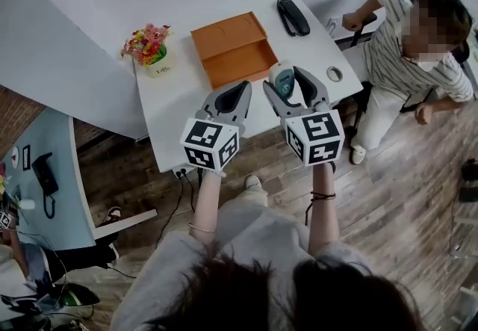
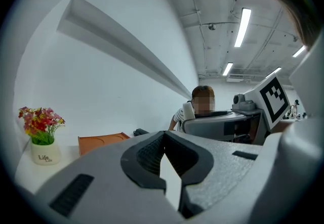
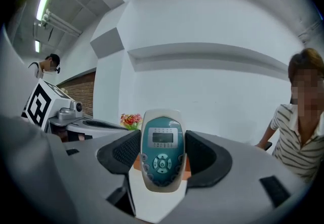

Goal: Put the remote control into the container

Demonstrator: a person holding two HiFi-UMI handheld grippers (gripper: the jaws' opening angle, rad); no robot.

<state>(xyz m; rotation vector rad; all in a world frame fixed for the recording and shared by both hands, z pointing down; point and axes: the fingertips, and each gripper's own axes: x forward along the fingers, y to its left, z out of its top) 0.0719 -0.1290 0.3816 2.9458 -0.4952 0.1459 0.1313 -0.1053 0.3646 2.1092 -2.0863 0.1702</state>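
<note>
My right gripper point(image 1: 293, 89) is shut on the remote control point(image 1: 282, 77), a white handset with a teal face and round keypad. It stands upright between the jaws in the right gripper view point(image 3: 162, 149). The orange container point(image 1: 234, 49), an open shallow box, lies on the white table point(image 1: 172, 116) just beyond both grippers. My left gripper point(image 1: 239, 90) hovers beside the right one over the table's near edge, jaws shut with nothing between them point(image 2: 163, 139). The container shows low at the left point(image 2: 101, 142) in the left gripper view.
A white pot of flowers point(image 1: 149, 49) stands left of the container. A black telephone handset point(image 1: 293, 16) lies at the table's far right, near a round cable hole point(image 1: 334, 74). A person in a striped shirt point(image 1: 407, 53) sits at the table's right end.
</note>
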